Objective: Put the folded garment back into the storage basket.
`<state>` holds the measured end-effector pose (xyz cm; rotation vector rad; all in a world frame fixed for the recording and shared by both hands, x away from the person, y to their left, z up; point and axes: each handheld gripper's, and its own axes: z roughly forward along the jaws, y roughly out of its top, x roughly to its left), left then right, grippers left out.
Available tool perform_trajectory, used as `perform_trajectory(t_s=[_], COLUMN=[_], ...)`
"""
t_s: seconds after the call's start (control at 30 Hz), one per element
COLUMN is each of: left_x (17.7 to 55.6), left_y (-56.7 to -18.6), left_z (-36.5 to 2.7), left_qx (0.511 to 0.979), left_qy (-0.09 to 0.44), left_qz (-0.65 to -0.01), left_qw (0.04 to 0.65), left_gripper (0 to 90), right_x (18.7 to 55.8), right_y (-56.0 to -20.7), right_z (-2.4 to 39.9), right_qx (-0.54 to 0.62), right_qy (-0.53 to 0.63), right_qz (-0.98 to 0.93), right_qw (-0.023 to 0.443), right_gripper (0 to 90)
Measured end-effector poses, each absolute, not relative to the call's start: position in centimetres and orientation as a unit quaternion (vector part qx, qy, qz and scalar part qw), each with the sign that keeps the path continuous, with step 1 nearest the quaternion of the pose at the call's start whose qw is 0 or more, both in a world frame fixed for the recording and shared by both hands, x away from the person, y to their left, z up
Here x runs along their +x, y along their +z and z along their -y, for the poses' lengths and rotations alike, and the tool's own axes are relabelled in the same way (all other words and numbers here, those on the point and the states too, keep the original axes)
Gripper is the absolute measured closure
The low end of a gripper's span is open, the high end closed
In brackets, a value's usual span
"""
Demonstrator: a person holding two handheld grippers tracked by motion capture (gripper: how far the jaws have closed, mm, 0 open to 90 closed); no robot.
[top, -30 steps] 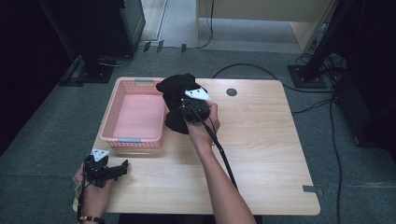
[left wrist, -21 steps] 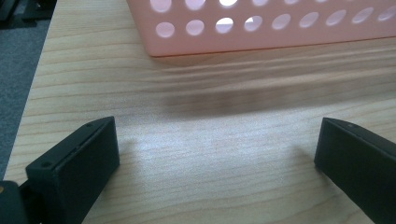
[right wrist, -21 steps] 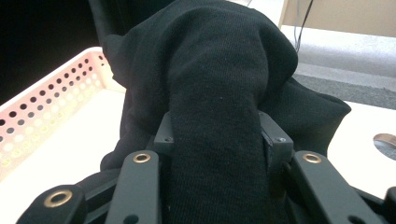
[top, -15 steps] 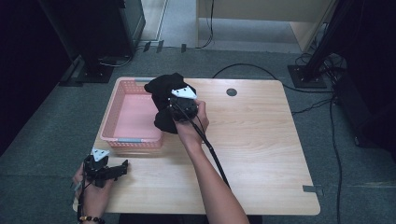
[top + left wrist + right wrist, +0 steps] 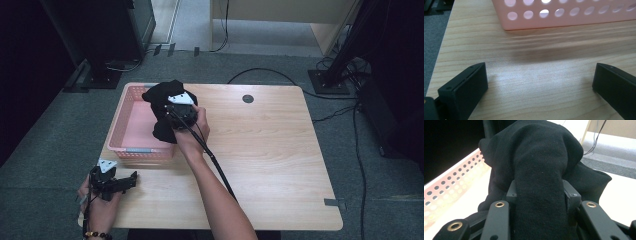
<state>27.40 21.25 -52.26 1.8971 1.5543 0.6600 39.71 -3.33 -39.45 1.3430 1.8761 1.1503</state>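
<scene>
A black cloth (image 5: 162, 102) hangs bunched over the right side of the pink basket (image 5: 131, 120). My right gripper (image 5: 179, 112) is shut on the black cloth (image 5: 541, 170); its jaws pinch a thick fold that drapes over them. My left gripper (image 5: 131, 179) rests near the table's front left corner, open, with bare wood between its fingers (image 5: 466, 85). The pink basket's perforated wall (image 5: 564, 15) stands just ahead of it.
The wooden table (image 5: 280, 150) has a round dark grommet (image 5: 248, 98) near its far edge. A cable (image 5: 215, 165) trails along the right forearm. Dark equipment stands and cables sit on the grey floor beyond the table.
My right gripper has carried the black cloth leftward, from the table beside the basket to over the basket's right side. The left gripper has stayed put.
</scene>
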Motion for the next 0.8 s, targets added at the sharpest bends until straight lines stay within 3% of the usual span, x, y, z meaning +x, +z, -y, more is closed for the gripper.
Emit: perform_trajectory(t_s=[0.8], left_x=[27.4], left_y=[-52.2], left_z=[-21.3], left_qx=[0.715], left_qy=[0.248], left_qz=[-0.583], left_qw=[0.296], left_gripper=[0.0], right_x=[41.0], right_y=[-40.2], right_z=[-3.2], right_qx=[0.483], right_qy=[0.404], right_qz=[-0.728], right_qw=[0.269], right_gripper=[60.9])
